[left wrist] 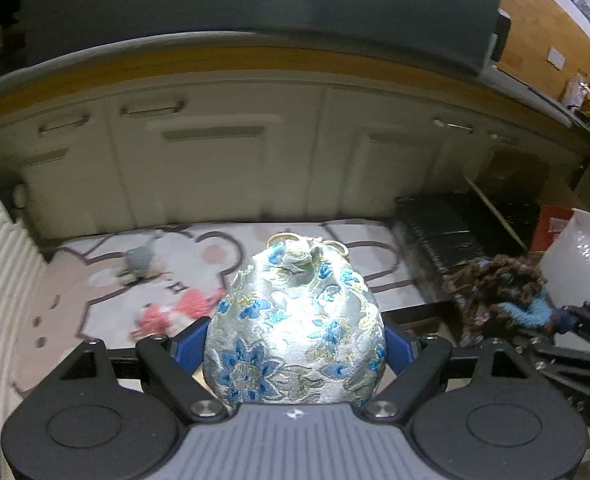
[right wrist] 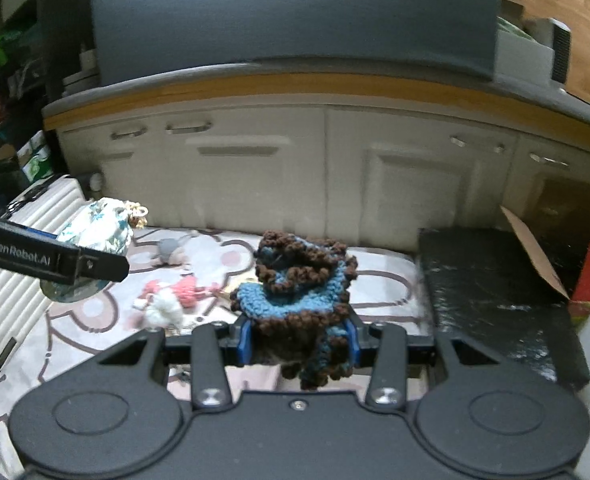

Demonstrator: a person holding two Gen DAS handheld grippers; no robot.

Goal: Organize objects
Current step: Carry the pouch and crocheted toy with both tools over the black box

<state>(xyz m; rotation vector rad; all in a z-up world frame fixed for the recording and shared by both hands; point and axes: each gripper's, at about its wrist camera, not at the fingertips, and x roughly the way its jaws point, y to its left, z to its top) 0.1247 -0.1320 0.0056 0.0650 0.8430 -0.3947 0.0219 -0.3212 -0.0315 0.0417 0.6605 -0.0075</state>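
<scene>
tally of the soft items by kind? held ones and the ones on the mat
Brocade pouch, in left gripper: 1
Crochet piece, in right gripper: 1
Small toys on the mat: 3 (grey, pink, white)
Total: 5

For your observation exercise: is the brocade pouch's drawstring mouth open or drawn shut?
Drawn shut. The brocade pouch, clamped in the left gripper, has its fabric gathered tightly at the top, with no opening visible.

A pale mat with a cartoon print covers the surface; on it lie a pink knitted toy, a white pompom touching it, and a grey toy farther back.
</scene>
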